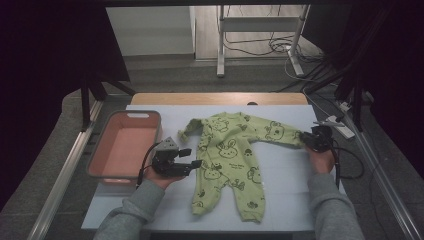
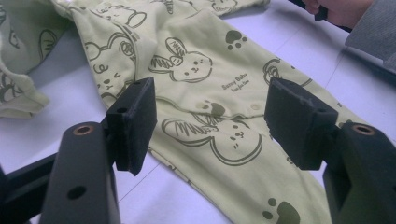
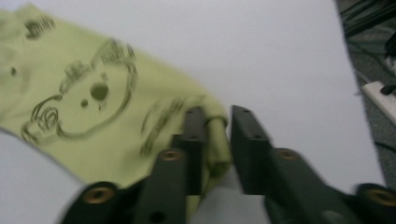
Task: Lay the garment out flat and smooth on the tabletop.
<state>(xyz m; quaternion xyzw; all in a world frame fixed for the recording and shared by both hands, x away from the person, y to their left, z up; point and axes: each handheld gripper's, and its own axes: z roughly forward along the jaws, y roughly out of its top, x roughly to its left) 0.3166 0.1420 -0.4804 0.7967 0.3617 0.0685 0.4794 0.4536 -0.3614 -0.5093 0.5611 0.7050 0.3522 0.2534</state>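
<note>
A light green baby onesie printed with dark animals lies flat on the white table cover, legs toward me. My left gripper hovers at its left edge by the waist, open, with nothing between its jaws. In the left gripper view the rabbit print of the onesie lies beyond the two pads. My right gripper is at the end of the right sleeve. In the right gripper view the sleeve cuff sits between slightly parted jaws, resting against one pad and not pinched.
A pink plastic basin stands on the table's left side, close behind my left hand. A power strip and cables lie off the right edge. A metal stand is on the floor beyond the table.
</note>
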